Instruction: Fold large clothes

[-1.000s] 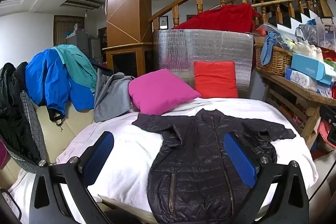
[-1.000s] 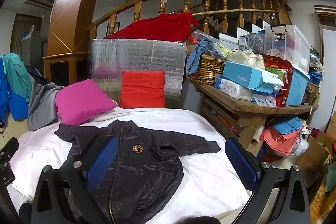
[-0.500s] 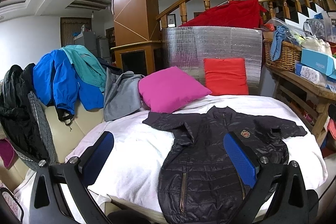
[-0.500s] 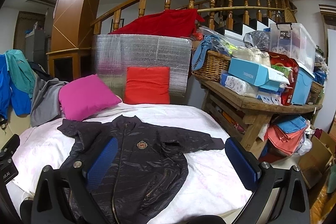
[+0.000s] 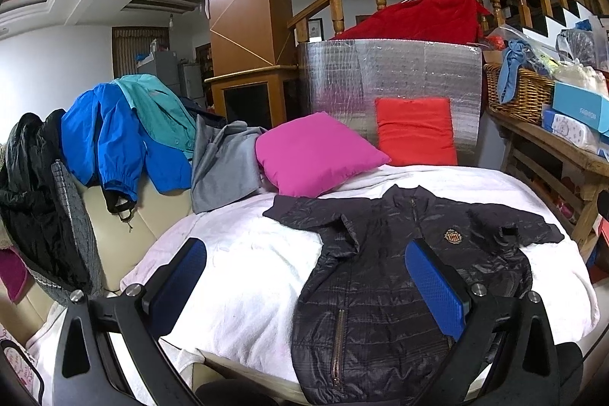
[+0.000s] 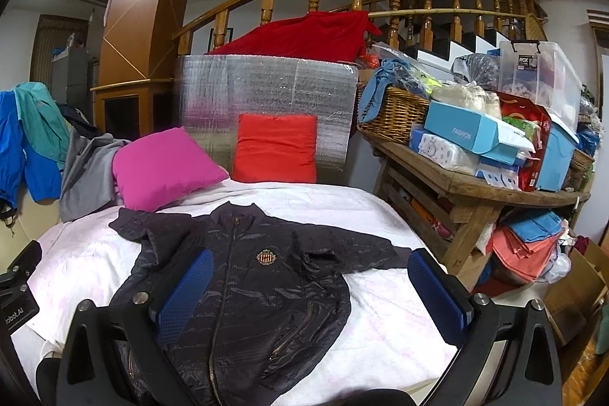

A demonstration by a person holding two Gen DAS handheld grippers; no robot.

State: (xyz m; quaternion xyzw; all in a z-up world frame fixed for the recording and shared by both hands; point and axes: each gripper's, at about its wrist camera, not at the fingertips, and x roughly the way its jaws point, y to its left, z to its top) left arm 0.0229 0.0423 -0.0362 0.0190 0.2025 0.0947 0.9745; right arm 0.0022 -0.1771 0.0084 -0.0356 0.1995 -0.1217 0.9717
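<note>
A black quilted zip jacket (image 5: 384,276) with a gold chest badge lies front up and spread flat on a white-covered bed (image 5: 243,276), sleeves out to both sides. It also shows in the right wrist view (image 6: 247,280). My left gripper (image 5: 304,280) is open and empty, held above the jacket's left half near the bed's front edge. My right gripper (image 6: 308,284) is open and empty, held above the jacket's right half.
A pink cushion (image 5: 316,155) and a red cushion (image 5: 415,132) lie at the bed's far end before a silver foil panel (image 6: 266,94). Blue, teal, grey and black garments (image 5: 125,136) drape a sofa at left. A cluttered wooden table (image 6: 483,185) stands right.
Both grippers have shifted leftward and slightly nearer the bed; the jacket sits further right in the left view. Both stay open. The jacket has not moved.
</note>
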